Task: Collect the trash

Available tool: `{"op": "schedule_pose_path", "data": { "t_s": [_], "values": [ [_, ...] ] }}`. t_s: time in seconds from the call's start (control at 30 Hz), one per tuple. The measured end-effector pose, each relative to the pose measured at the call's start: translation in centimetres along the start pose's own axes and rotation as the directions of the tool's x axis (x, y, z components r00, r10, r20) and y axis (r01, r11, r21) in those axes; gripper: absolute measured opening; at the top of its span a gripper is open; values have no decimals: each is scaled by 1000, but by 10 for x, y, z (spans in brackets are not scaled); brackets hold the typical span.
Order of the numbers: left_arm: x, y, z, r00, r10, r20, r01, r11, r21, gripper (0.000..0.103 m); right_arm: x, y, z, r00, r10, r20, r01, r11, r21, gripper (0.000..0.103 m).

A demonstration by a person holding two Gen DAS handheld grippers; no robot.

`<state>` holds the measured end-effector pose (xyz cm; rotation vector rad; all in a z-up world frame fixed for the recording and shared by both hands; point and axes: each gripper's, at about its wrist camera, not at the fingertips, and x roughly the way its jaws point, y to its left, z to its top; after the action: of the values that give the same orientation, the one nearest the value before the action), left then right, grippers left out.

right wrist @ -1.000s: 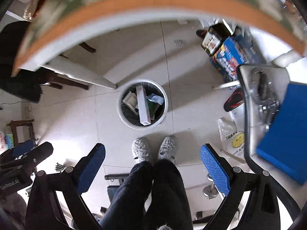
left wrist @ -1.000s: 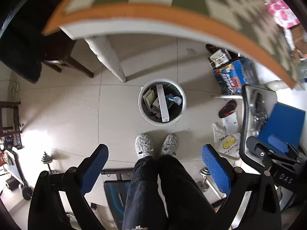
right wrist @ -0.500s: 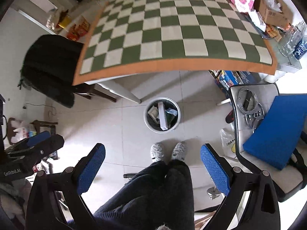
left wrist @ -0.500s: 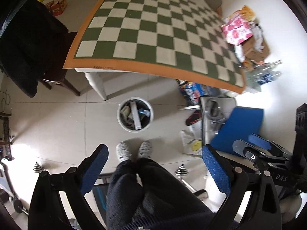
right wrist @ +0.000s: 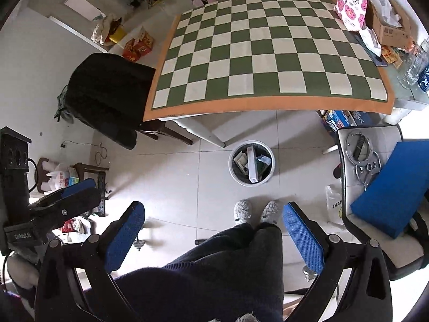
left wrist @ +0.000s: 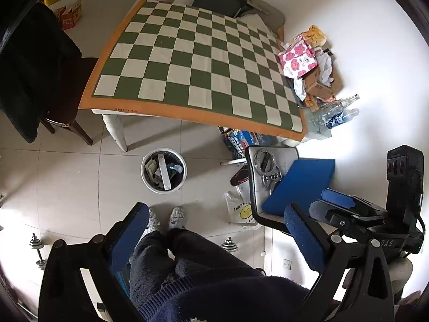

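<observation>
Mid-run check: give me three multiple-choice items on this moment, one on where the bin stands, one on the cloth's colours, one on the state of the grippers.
1. Where does the trash bin stand?
A. on the floor beside the table leg
B. on the checkered cloth
C. on the chair with the blue cushion

2. What colours are the cloth's squares?
A. red and black
B. green and cream
C. blue and white

3. What state are the grippers in?
A. both shut on trash
B. left shut on a bottle
C. both open, holding nothing

Answers:
1 A, it sits on tiles near the leg.
2 B, with an orange border.
3 C, the left gripper and right gripper show wide gaps between bare pads.
</observation>
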<state>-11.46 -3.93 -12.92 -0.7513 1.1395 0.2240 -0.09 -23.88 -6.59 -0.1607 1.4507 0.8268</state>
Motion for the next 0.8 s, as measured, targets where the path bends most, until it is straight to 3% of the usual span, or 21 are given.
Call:
{"op": "schedule_pose_path", "data": {
  "t_s": [0.8],
  "values": [
    [-20,4,-8,1000,-17,13,17,1000,-23,103,-8,9,5,998,52,-41,-53,998,-17,103]
  ]
}}
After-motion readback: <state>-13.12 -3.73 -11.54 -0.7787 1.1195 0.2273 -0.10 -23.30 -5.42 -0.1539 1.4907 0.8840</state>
